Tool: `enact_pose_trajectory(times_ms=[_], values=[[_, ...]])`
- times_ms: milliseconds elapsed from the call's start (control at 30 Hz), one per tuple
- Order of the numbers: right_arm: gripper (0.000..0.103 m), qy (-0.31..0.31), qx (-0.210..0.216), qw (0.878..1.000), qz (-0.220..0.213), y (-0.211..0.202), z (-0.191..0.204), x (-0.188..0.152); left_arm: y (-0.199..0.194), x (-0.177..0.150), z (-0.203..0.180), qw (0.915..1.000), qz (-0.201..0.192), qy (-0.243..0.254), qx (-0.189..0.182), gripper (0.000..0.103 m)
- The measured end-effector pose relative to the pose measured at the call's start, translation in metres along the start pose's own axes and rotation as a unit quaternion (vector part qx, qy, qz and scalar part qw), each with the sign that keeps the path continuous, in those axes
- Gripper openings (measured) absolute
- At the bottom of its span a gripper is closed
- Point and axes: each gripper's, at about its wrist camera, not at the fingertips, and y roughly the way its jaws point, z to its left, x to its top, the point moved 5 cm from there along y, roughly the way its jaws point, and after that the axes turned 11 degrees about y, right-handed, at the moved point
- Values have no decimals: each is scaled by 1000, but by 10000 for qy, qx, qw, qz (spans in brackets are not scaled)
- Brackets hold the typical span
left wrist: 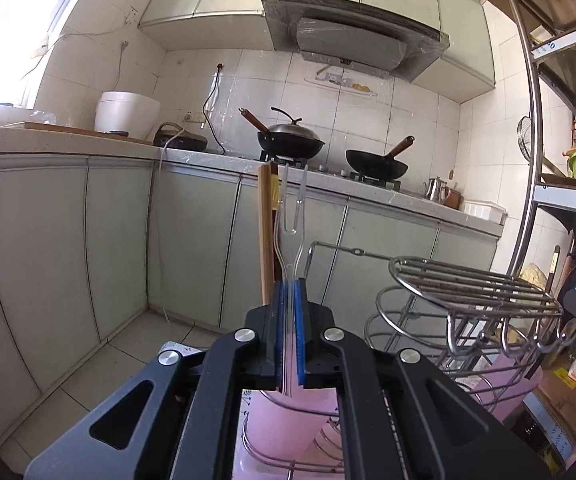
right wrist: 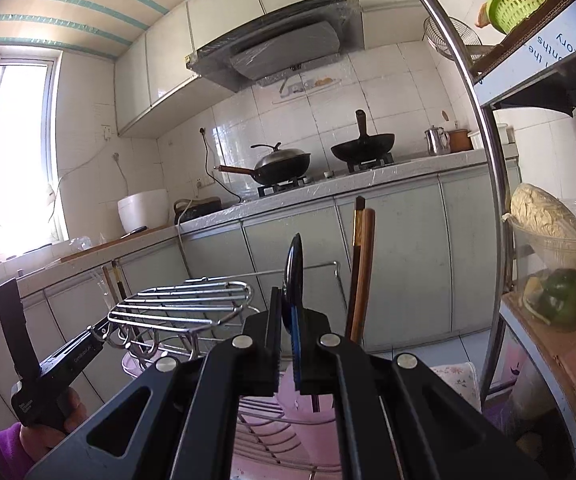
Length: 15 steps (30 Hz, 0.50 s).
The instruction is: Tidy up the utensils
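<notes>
Both grippers point almost level, just above the wire dish rack (left wrist: 475, 284). Left gripper (left wrist: 288, 292) is clamped on a clear plastic fork (left wrist: 291, 216), tines up; right gripper (right wrist: 288, 320) is clamped on a black spoon (right wrist: 293, 268), bowl up. A hand (right wrist: 54, 420) in a purple sleeve grips the left tool left of the rack.

The fork (left wrist: 289, 220) is clear, glossy plastic. The spoon (right wrist: 293, 276) is black with a smooth sheen. The rack (left wrist: 475, 284) is polished metal wire. The left gripper (left wrist: 288, 292) and right gripper (right wrist: 288, 320) are matt black plastic with blue ribbed pads (left wrist: 299, 320). Wall tiles (left wrist: 367, 120) are glossy white.
</notes>
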Motion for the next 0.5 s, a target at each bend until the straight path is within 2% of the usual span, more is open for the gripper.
enact_pose_trajectory(times_ms=[133,200,267,300,333,367,500], values=[[5,-10,-122,9996,237,1,-1,-7,-2,-6,-2,9995,286,65,-84,6],[5,7,-212,9992,332,2,-3,-10,-3,-10,-2,9990,432,78,-103,14],[6,57,-284,9987,416,3,-6,-11,-5,-12,-1,9988,486,75,-89,26],[11,77,-315,9984,461,3,-7,-13,-7,-13,0,9987,500,72,-91,29],[23,91,-341,9981,511,3,-9,-14,-8,-13,0,9986,512,78,-92,32],[28,112,-350,9977,568,4,-10,-15,-8,-14,1,9985,532,86,-95,35],[28,112,-399,9970,660,1,-10,-19,-12,-17,3,9977,666,48,-141,36]])
